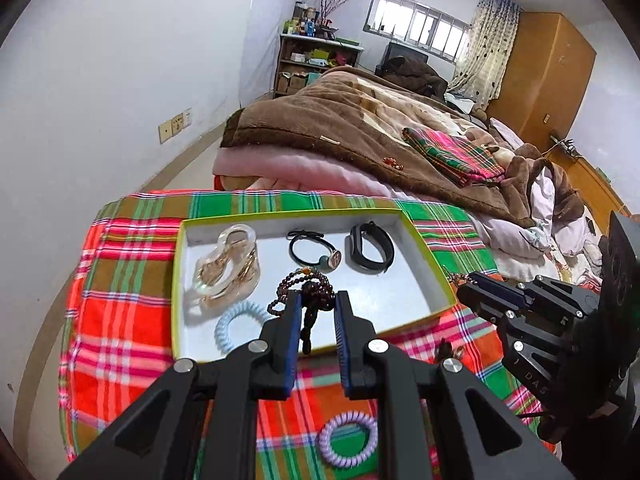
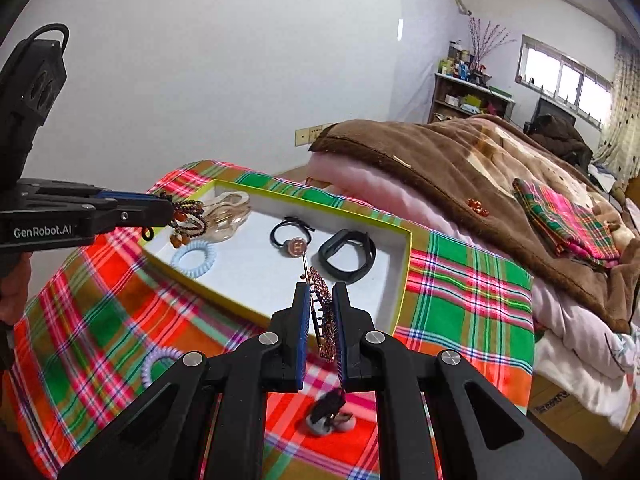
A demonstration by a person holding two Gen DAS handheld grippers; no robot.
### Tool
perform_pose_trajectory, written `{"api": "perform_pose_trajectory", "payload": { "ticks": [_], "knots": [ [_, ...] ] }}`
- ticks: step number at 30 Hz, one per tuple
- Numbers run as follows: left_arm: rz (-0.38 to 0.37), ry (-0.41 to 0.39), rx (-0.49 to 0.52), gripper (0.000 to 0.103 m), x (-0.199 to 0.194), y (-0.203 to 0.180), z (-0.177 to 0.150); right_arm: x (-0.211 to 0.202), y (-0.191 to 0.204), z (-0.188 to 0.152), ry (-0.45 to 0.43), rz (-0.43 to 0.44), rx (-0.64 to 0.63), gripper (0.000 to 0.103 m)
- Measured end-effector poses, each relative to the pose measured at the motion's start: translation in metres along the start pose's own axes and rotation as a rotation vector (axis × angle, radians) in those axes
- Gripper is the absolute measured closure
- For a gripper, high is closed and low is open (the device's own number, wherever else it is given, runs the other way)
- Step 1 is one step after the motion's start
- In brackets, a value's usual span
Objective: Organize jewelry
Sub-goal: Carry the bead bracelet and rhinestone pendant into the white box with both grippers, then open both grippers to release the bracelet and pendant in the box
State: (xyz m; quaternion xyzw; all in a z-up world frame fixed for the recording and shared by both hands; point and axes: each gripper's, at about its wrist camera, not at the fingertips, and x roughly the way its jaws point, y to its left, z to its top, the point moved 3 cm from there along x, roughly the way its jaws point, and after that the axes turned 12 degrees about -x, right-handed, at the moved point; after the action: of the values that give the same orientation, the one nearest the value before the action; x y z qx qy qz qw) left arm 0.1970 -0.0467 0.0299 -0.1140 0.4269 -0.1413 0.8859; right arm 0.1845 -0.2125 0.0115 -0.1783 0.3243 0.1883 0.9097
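The cloth (image 1: 132, 264) is a loud plaid of red, green, orange and pink with thin white and blue lines. On it sits a tray (image 1: 416, 280), white inside with a yellow-green rim. Inside, at its 9 o'clock, a clear hair claw (image 1: 226, 268) streaked with gold; at 12, a black hair tie (image 1: 312, 246); at 1, a black wristband (image 1: 370, 246); at 7, a pale blue coil tie (image 1: 236, 324). The beads (image 1: 304, 292) are dark maroon (with one orange bead). A lilac coil tie (image 1: 348, 438) lies at the cloth's 6 o'clock.
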Motion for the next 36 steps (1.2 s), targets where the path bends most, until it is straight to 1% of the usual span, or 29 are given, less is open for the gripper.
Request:
{"api": "perform_pose_trajectory", "payload": {
  "ticks": [7, 12, 15, 18, 26, 36],
  "knots": [
    [-0.015, 0.041, 0.008, 0.086, 0.034, -0.004, 0.011, 0.033, -0.008, 0.004, 0.049, 0.016, 0.012, 0.092],
    [-0.009, 0.073, 0.002, 0.086, 0.057, -0.001, 0.015, 0.056, -0.011, 0.004, 0.087, 0.025, 0.013, 0.092],
    [0.015, 0.074, 0.024, 0.086, 0.068, -0.001, 0.014, 0.068, -0.011, 0.003, 0.107, 0.029, 0.005, 0.092],
    [0.022, 0.094, 0.031, 0.086, 0.08, -0.001, 0.012, 0.076, -0.01, 0.001, 0.126, 0.029, -0.012, 0.092],
    [0.045, 0.117, 0.049, 0.086, 0.094, 0.001, 0.007, 0.091, -0.008, -0.004, 0.158, 0.027, -0.03, 0.092],
    [0.056, 0.142, 0.055, 0.086, 0.103, 0.003, 0.002, 0.096, 0.0, -0.004, 0.168, 0.042, -0.054, 0.092]
  ]
}}
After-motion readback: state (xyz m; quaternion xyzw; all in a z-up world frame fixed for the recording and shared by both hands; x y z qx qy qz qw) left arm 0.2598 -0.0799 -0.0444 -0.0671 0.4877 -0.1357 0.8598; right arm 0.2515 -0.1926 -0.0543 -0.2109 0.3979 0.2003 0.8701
